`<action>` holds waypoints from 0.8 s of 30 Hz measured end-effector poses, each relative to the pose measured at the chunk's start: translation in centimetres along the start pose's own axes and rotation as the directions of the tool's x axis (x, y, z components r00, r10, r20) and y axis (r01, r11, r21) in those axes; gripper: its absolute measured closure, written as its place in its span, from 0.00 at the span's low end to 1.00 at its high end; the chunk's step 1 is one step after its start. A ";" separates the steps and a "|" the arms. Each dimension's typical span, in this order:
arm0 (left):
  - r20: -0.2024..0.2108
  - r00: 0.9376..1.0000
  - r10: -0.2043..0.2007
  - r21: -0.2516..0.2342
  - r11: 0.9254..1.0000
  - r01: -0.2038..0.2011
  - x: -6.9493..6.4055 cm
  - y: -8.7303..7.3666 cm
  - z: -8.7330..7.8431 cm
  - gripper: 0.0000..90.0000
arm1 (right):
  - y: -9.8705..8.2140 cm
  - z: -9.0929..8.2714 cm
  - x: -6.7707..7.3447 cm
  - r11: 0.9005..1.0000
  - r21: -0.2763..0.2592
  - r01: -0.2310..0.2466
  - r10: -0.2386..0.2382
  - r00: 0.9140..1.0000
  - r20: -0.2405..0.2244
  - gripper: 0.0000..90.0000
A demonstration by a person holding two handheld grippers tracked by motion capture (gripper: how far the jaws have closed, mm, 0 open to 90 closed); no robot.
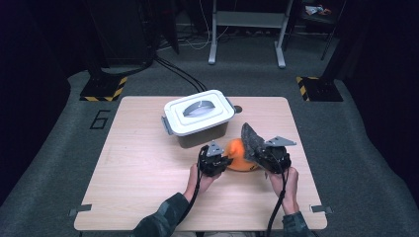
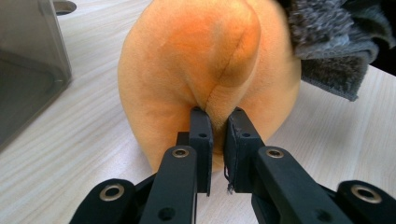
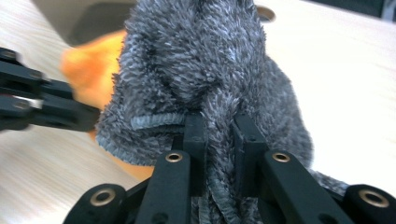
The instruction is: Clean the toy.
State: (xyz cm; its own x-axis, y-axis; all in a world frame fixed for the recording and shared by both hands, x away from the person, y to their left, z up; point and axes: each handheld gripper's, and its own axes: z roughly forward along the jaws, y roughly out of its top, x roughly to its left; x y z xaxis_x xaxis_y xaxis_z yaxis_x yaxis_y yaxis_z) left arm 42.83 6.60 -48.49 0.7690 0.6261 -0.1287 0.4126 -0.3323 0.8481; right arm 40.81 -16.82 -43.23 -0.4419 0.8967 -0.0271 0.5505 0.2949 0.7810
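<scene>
The orange cloth [image 1: 236, 154] lies bunched on the wooden counter [image 1: 138, 168], just in front of the lidded box [image 1: 199, 118], on the person's side of it. The left gripper [image 2: 217, 122] comes at the cloth from the side away from the grey cloth, and its fingers [image 2: 201, 135] are clenched on a fold of the orange fabric, which bulges up above them in a rounded hump. In the high view this gripper [image 1: 223, 162] sits against the orange cloth's left edge, with the left hand [image 1: 200, 178] behind it.

The grey cloth [image 3: 210, 70] is a shaggy towel-like piece, held up above the counter just beside the orange cloth, on the side farther from the box's left end. The right gripper [image 3: 220, 135] has its fingers [image 3: 195, 140] pinched tight on a gathered pleat of it, and the pile spills out over both of them. In the high view the grey cloth [image 1: 253, 140] stands up in a peak, touching or overlapping the orange cloth's right edge, with the right hand [image 1: 285, 185] below it.

The box wears a white lid with a grey handle recess and stands near the counter's middle.
</scene>
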 end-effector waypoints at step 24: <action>-0.003 1.000 -0.001 0.004 1.000 0.001 0.3 0.0 0.0 0.92 | -3.3 1.9 -4.6 0.981 0.092 -0.171 0.167 0.985 0.052 0.87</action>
State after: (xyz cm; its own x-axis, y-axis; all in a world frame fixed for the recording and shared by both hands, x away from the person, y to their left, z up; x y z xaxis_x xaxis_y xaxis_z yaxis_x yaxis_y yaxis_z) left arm 43.05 6.76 -48.51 0.7672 0.6285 -0.1282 0.4156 -0.3348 0.8457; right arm 42.40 -21.24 -46.86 -0.3069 0.9491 0.0713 0.6807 0.1665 0.7134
